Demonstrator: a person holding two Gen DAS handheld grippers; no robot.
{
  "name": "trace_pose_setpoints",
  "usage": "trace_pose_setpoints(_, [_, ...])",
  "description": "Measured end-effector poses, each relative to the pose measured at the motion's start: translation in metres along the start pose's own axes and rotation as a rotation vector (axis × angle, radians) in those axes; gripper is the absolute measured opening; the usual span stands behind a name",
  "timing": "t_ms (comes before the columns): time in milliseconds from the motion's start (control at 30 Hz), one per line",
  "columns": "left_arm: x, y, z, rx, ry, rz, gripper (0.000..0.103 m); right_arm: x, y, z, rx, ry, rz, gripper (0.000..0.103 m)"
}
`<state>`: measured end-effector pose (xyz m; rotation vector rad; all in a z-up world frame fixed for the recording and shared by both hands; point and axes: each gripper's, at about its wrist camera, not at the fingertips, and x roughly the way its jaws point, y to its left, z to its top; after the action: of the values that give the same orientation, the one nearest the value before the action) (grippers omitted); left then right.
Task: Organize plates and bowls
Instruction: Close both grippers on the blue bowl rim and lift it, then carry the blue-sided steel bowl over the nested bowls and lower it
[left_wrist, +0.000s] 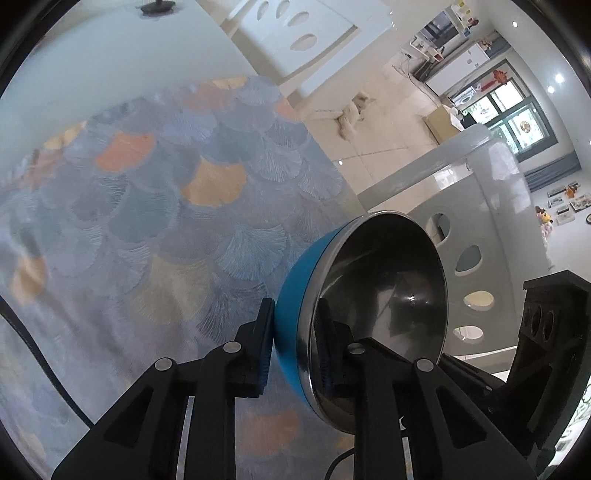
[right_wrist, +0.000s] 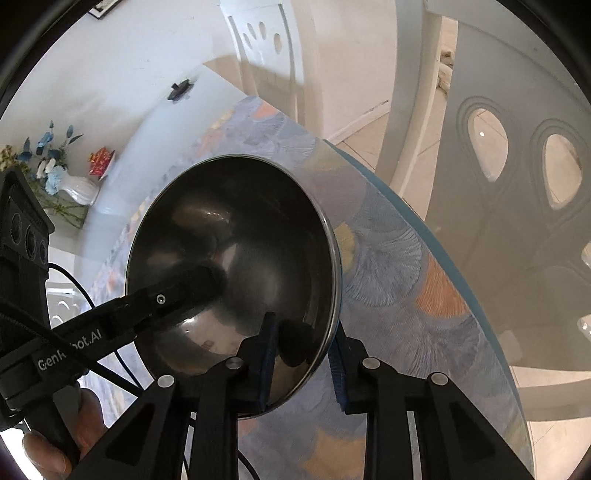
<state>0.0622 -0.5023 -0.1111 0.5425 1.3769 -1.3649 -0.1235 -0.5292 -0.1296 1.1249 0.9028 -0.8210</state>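
Both the left gripper (left_wrist: 295, 343) and right gripper (right_wrist: 303, 363) pinch the bowl (left_wrist: 373, 317) rim mid-carry above the table (left_wrist: 155, 206); next likely needs a handover.

Your bowl (left_wrist: 369, 314) is polished steel inside, mirror-glossy and smooth, with a matt blue coat on its outer wall. Clamped on its rim, your left gripper (left_wrist: 295, 332) looks like matt black plastic with ribbed blue pads and small shiny metal pins; your right gripper (right_wrist: 303, 354) is the same. Beneath the bowl, the tablecloth (left_wrist: 147, 221) shows a fine-lined fan print under a smooth, faintly glossy surface.
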Motion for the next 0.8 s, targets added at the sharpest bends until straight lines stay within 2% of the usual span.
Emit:
trace_pose_setpoints(167, [-0.028, -0.004, -0.007, -0.003, -0.048, 0.012, 0.018, -0.020, 0.013, -0.007, -0.028, -0.014, 0.022, 0.025])
trace_pose_setpoints(367, [-0.080, -0.003, -0.030, -0.071, -0.131, -0.052, 0.018, -0.057, 0.042, -0.021, -0.123, -0.062, 0.051, 0.025])
trace_pose_setpoints(600, [-0.153, -0.010, -0.082, -0.113, -0.255, -0.034, 0.018, -0.107, 0.078, -0.060, -0.233, -0.092, 0.108, 0.025])
trace_pose_setpoints(800, [-0.195, -0.012, -0.133, -0.158, -0.328, -0.011, 0.018, -0.138, 0.101, -0.103, -0.295, -0.078, 0.155, 0.025])
